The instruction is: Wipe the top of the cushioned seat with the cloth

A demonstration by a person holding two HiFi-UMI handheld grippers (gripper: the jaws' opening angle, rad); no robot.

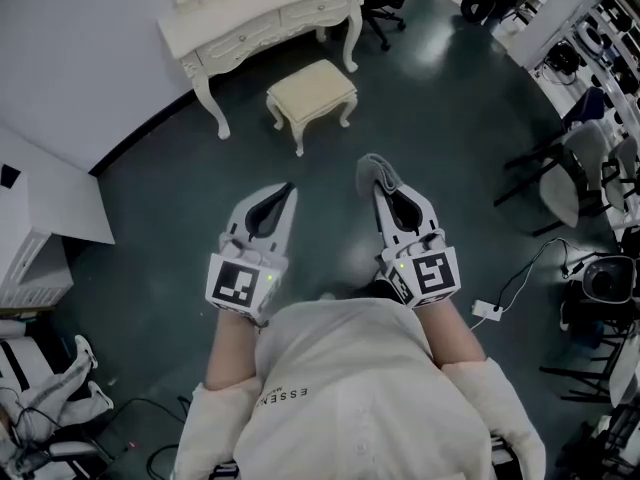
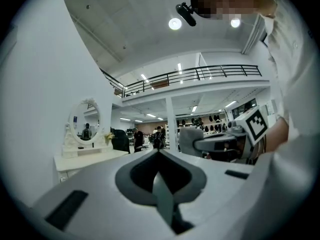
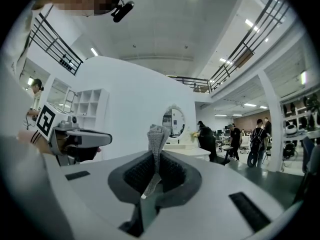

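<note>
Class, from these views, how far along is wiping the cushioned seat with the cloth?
Done: the cloth is clamped in the right tool. In hand: both tools are held in the air, short of the cushioned seat; the left tool is shut, empty. Left: reaching the seat and all the wiping.

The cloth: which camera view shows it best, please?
The right gripper view: the cloth stands upright, close and sharp, pinched in the right gripper's shut jaws. The head view shows only a small grey fold past that gripper's tip; the left gripper view shows a small blurry grey patch.
</note>
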